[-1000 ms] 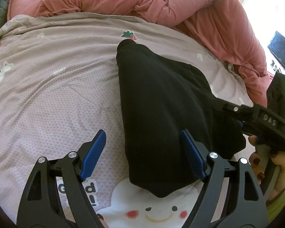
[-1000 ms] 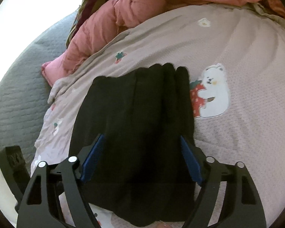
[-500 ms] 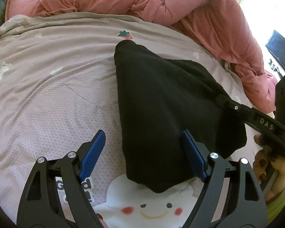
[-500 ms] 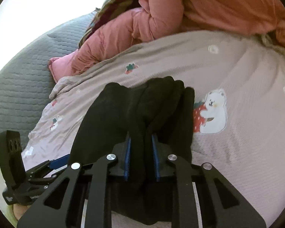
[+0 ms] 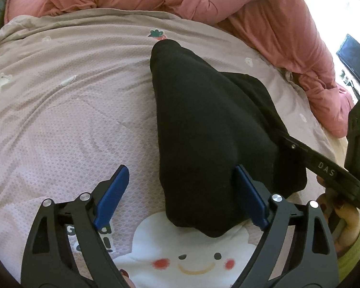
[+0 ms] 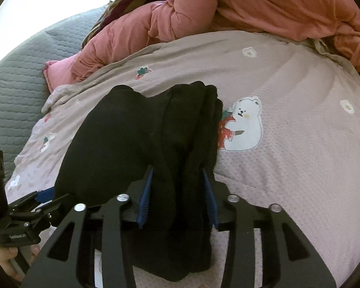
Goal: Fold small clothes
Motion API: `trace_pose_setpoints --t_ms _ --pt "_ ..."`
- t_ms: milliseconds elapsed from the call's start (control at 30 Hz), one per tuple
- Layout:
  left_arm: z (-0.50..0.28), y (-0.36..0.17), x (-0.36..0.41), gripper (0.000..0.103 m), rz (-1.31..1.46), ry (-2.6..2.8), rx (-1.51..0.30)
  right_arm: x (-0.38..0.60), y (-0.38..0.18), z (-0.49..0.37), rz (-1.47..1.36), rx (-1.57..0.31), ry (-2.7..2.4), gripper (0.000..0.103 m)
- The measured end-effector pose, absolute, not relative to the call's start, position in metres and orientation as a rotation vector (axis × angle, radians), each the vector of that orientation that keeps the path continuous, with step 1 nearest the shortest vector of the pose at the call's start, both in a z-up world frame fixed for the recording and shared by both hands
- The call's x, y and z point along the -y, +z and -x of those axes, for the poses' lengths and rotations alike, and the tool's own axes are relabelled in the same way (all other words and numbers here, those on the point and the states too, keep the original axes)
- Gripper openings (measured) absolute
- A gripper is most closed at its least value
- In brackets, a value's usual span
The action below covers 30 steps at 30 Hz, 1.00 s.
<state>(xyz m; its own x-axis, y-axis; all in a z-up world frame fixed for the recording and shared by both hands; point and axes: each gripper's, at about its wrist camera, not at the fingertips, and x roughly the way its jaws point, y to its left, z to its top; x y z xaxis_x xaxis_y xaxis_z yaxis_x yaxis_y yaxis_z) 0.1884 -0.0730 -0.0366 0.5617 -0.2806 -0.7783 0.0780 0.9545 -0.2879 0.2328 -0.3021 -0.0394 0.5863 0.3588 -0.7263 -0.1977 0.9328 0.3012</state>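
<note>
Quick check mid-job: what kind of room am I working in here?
Most likely a bedroom: the black garment lies on a bed sheet printed with bears, a pink duvet is bunched behind it, and a grey quilted cover lies alongside.

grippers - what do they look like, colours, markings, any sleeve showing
Both the left gripper and the right gripper are black cut-out frames with silver screws and ribbed blue pads. White "DAS" lettering marks the right one's side. A lit green LED shows on its body. A yellow-green sleeve covers the right wrist.
</note>
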Motion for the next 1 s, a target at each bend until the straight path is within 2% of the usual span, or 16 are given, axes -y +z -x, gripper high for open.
trace_pose_setpoints --t_ms 233,400,533,700,867,933,1000 --pt "-0.183 -0.037 0.073 0.082 0.233 -0.211 -0.966 0.309 -0.025 -0.210 -0.281 -0.868 0.393 0.044" --pt "-0.179 -0.041 0.074 0.082 0.227 -0.208 -0.973 0.306 -0.035 -0.204 -0.211 -0.904 0.345 0.044" --pt "-0.177 -0.042 0.074 0.082 0.229 -0.203 -0.978 0.315 -0.051 -0.208 -0.265 -0.943 0.321 0.054" --pt "-0.172 -0.037 0.074 0.082 0.213 -0.191 -0.970 0.314 -0.036 -0.197 -0.239 -0.892 0.313 0.057" --pt "-0.166 -0.032 0.073 0.083 0.207 -0.179 -0.954 0.315 -0.018 -0.180 -0.215 -0.829 0.314 0.080" --pt "-0.163 -0.029 0.072 0.084 0.203 -0.175 -0.947 0.315 -0.009 -0.171 -0.194 -0.792 0.313 0.083" --pt "-0.161 -0.026 0.071 0.090 0.199 -0.172 -0.938 0.316 0.000 -0.163 -0.184 -0.760 0.320 0.091"
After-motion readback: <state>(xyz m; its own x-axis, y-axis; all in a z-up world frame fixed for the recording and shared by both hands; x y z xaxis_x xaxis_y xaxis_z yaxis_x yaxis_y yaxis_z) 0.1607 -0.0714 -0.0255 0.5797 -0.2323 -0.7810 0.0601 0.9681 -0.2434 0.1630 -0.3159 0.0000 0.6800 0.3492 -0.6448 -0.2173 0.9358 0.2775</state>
